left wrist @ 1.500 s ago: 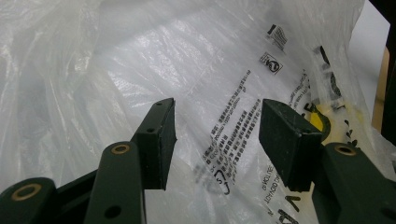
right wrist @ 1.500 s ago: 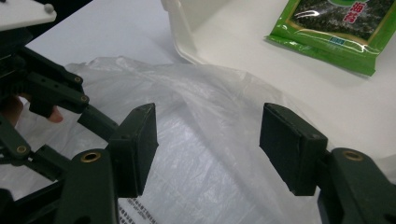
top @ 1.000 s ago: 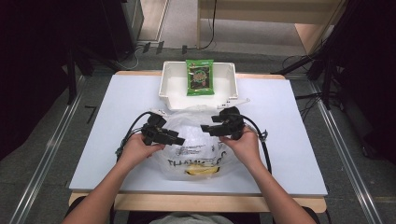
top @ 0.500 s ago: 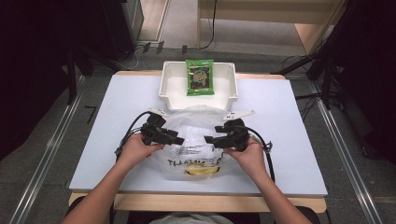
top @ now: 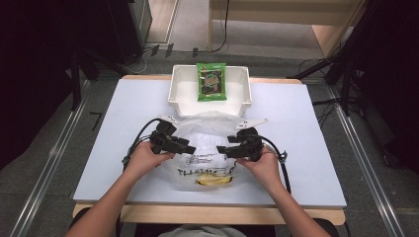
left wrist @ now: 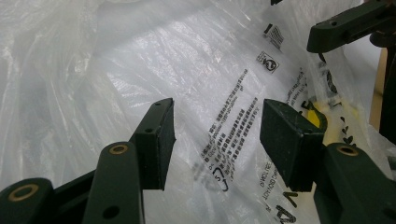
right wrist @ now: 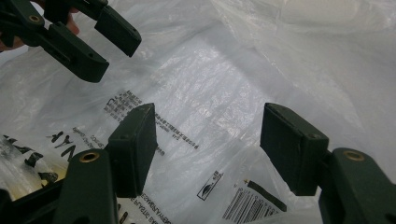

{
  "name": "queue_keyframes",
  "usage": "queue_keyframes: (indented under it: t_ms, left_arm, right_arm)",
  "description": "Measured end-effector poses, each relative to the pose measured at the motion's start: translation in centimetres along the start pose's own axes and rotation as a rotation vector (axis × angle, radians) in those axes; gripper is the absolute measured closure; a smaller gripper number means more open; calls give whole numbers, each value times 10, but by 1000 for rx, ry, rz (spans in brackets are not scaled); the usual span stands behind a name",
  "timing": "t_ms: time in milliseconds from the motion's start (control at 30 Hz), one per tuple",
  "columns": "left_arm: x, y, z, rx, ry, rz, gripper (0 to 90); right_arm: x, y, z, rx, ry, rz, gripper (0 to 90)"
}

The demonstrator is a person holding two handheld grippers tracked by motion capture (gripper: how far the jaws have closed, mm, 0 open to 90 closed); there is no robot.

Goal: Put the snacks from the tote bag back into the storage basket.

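A white plastic bag (top: 207, 143) with black print and a yellow mark lies crumpled at the middle of the table. My left gripper (top: 191, 148) hovers over the bag's left side with its jaws open; in the left gripper view (left wrist: 215, 135) the printed film (left wrist: 210, 70) lies behind the gap and neither pad pinches it. My right gripper (top: 220, 149) faces it from the right, also open, over the bag (right wrist: 224, 79) in the right gripper view (right wrist: 208, 140). The two sets of fingertips point at each other, a short gap apart.
A white tray (top: 180, 94) stands at the table's far edge behind the bag, with a green snack packet (top: 211, 81) in it. Bare tabletop (top: 316, 148) lies on both sides. Cables loop beside each hand.
My right gripper has come down and nearer to the person, onto the bag's right side. The left gripper has stayed where it was.
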State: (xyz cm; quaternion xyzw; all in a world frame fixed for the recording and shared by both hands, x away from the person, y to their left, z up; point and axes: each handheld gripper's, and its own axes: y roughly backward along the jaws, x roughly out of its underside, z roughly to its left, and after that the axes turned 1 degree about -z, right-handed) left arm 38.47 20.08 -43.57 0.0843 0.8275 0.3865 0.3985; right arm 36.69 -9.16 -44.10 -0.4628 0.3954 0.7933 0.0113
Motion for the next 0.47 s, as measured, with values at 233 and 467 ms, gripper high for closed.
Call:
queue_keyframes:
  t_ms: [233, 467]
  left_arm:
    - [0, 0, 0, 3, 1, 0, 458]
    - [0, 1, -1, 7, -2, 1, 457]
  right_arm:
    - [0, 0, 0, -14, 3, -5, 381]
    - [0, -1, 0, -18, -1, 0, 374]
